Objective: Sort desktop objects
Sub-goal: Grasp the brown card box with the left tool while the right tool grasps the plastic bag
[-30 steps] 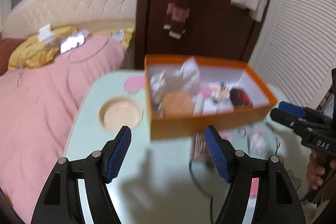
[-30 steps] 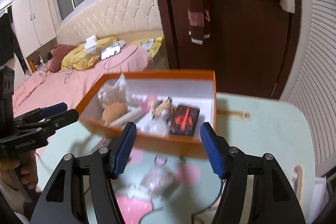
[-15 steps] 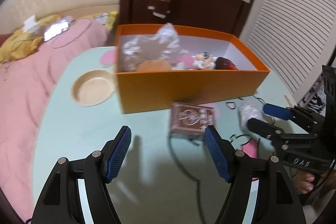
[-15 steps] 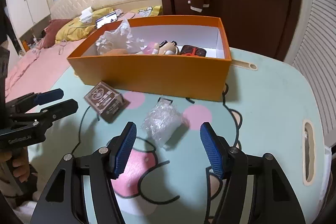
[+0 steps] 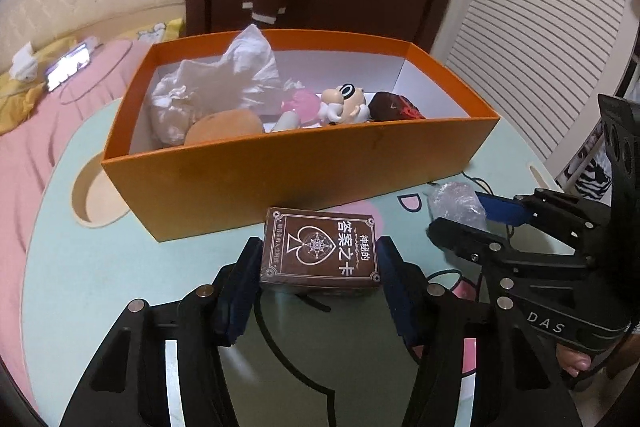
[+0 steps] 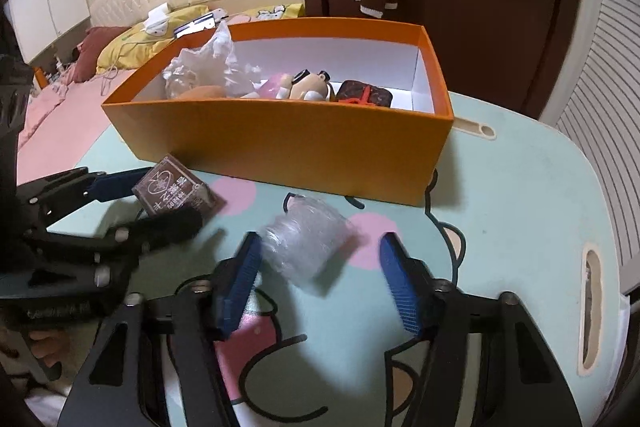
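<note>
Lower centre of the left wrist view: card box (image 5: pixel 320 251) sits between the left claw (image 5: pixel 318 281) pads, brown w/ a spade emblem, lying flat on the mint table (image 5: pixel 100 267), just in front of the orange box (image 5: pixel 280 179). Pads hug both short ends; can't tell if they're pressing yet, no lift visible. Looks stiff, light, square-edged, so an end-to-end pinch should hold fine, tho the glossy wrap may be a bit slick.

Right wrist view, centre: clear plastic wrap bundle (image 6: pixel 306 241) lies on the table between the right claw (image 6: pixel 320 283) pads, claw wide, left pad near it, right pad apart. Judging by looks it's v. light, soft, crinkly; it'll squash, so grab across the fat middle & close well in.

Orange box fills the upper middle of both views, already holding a white plastic bag (image 5: pixel 224 83), a bun-like tan thing (image 5: pixel 224 127), a pink doll (image 5: pixel 328 105) & a dark pouch (image 5: pixel 394 107). Free space at its right end. Both loose items prob. go in there next.
</note>
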The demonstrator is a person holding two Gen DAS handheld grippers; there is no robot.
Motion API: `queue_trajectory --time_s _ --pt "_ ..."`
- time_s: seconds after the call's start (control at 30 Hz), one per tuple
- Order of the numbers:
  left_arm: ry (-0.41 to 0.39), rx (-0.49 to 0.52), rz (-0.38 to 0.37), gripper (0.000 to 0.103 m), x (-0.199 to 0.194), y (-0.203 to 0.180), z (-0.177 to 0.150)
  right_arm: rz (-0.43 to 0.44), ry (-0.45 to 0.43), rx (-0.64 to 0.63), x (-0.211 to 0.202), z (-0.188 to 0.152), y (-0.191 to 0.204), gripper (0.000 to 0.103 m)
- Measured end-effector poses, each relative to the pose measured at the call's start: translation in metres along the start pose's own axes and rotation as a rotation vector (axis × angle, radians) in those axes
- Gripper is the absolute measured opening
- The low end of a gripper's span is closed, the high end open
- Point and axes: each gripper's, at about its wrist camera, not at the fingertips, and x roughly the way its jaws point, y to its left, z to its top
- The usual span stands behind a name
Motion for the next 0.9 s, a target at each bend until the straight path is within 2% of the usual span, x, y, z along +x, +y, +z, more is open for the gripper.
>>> queue_trajectory --time_s 0.57,0.9 --pt "-0.067 -0.004 -0.001 0.056 -0.03 -0.002 0.007 0.008 -0.052 -0.017 -0.023 0.002 0.007 0.042" --pt "-0.138 -0.02 -0.014 0.056 -0.053 0.006 0.039 0.044 -0.125 -0.007 -0.048 0.022 0.006 0.042"
